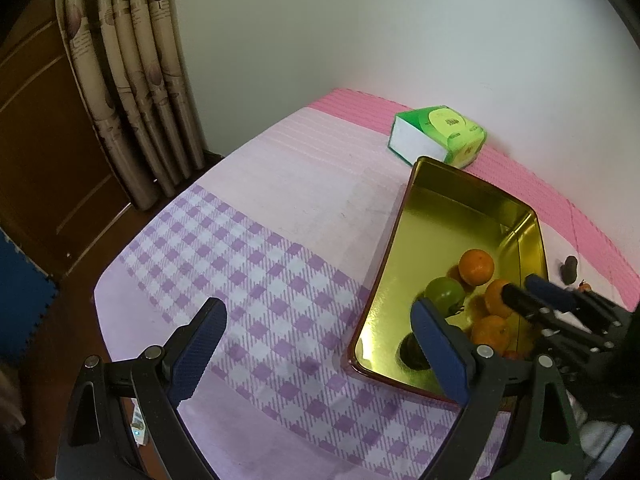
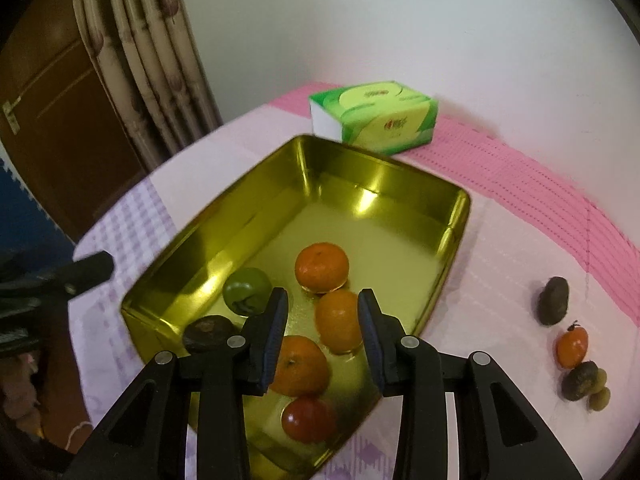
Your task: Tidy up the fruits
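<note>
Nearest the right wrist camera, the right tool (image 2: 322, 312) hangs over the near half of the gold tin (image 2: 304, 160) with its blue pads parted and nothing between them; an orange (image 2: 338, 316) lies on the tin floor in the gap, untouched. Its black frame covers the near rim of the tin and cuts off part of a second orange (image 2: 302, 364) and a red fruit (image 2: 308, 420) at about 6 o'clock in the tin. A dark fruit (image 2: 208, 334) at 8 o'clock is half hidden behind the left finger, and a green fruit (image 2: 246, 290) sits just beyond it. A third orange (image 2: 322, 267) lies nearer the tin's middle; the far half of the tin is bare metal. From the left wrist camera, the left tool (image 1: 316, 334) stands wide open and empty over the purple-checked cloth (image 1: 248, 264) on the bench, just left of the tin; its right finger hides part of the dark fruit and the tin's near corner. To the right of the tin, well apart from it, more fruit lies on the cloth: a dark one (image 2: 554, 300) at 3 o'clock, a small orange one (image 2: 573, 347) and a blurred dark and pale cluster (image 2: 586, 384) toward 4 o'clock, too small to make out. Wide open cloth runs from 9 to 11 o'clock up to the bench's rounded edge. A green tissue pack (image 2: 374, 120) stands just beyond the tin's far rim at 12 o'clock, near the wall.
</note>
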